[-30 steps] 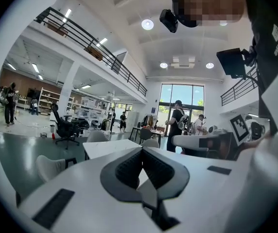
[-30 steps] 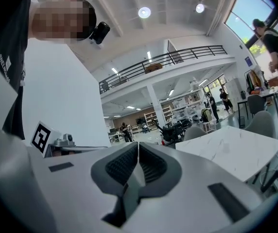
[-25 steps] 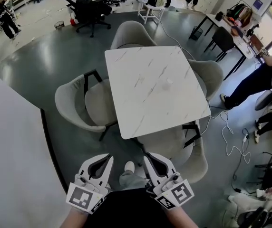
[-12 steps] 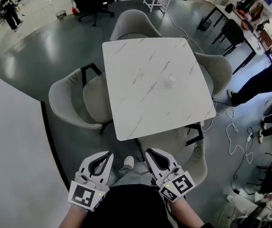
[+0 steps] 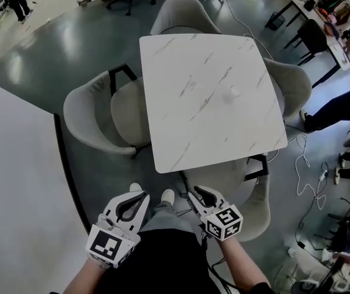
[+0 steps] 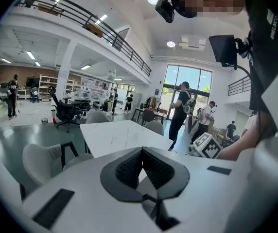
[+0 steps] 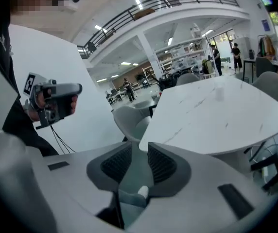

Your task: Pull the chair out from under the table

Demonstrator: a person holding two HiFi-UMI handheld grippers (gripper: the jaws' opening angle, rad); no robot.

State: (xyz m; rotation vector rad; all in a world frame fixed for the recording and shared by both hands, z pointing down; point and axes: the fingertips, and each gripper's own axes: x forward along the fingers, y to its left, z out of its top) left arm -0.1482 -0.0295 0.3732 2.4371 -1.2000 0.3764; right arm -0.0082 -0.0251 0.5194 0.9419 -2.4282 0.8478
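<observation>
Since the earlier frame my left tongs (image 5: 142,196) have dropped slightly and my right tongs (image 5: 194,193) further. Left: closed tip to tip, empty. Right: jaws just opening, partly apart, nothing between them, touching nothing. The chair (image 5: 257,210) sits tucked under the bench's (image 5: 212,97) near edge, just beside the right tongs.
</observation>
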